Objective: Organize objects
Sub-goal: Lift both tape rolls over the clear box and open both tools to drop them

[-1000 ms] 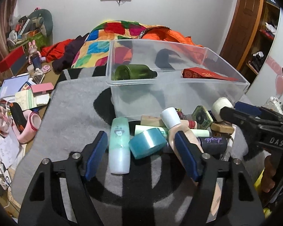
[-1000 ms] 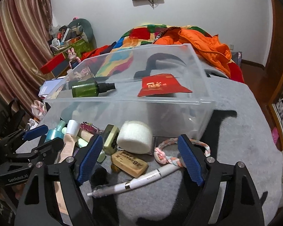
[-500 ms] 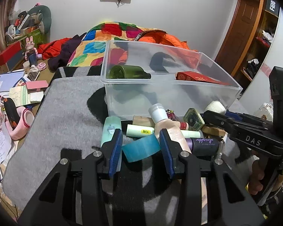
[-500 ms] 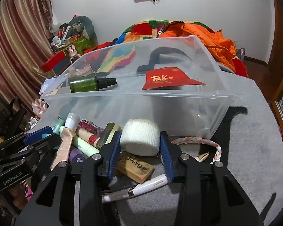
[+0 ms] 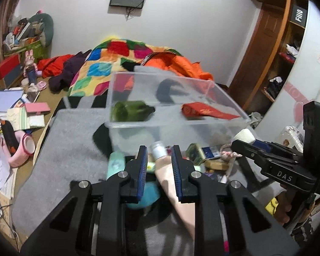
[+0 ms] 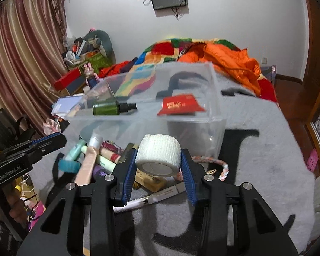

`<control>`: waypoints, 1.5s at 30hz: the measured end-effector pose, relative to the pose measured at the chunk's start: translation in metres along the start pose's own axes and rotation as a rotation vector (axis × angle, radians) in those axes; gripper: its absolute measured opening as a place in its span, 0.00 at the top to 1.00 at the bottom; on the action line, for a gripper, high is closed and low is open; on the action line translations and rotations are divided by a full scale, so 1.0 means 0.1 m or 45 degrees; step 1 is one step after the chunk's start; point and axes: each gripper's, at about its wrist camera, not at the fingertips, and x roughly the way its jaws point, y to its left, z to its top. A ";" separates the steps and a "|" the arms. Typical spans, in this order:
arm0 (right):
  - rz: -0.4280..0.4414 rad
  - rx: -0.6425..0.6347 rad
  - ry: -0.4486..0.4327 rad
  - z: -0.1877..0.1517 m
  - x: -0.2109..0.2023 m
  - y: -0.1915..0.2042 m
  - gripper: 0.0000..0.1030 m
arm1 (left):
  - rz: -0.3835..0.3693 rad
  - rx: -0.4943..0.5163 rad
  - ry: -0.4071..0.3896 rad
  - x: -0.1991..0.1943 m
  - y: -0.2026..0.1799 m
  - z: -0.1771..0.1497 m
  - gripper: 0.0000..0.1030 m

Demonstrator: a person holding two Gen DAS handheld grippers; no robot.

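My right gripper is shut on a white bandage roll and holds it above the pile, in front of the clear plastic bin. My left gripper is closed down with nothing clearly between its pads; the teal tape roll lies below the left finger, also in the right wrist view. A peach tube with a white cap runs under the fingers. The bin holds a green bottle and a red envelope.
A pile of small items lies on the grey rug before the bin: a mint bottle, a wooden eraser block, a white pen, a braided cord. Cluttered desk at left; bed behind.
Both grippers lifted and tilted back. The right one raised the bandage roll off the pile. The left jaws closed further and the teal tape roll slipped out, now lying below them.
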 end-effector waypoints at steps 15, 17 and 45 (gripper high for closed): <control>0.016 -0.003 -0.046 0.07 -0.10 -0.04 0.64 | 0.089 0.051 0.048 -0.18 0.15 -0.10 0.58; 0.015 -0.006 -0.034 0.07 -0.06 -0.04 0.64 | 0.085 0.077 0.095 -0.10 0.12 -0.20 0.56; 0.008 -0.029 -0.054 0.13 -0.12 0.03 0.64 | 0.064 0.029 0.076 -0.05 0.06 -0.35 0.62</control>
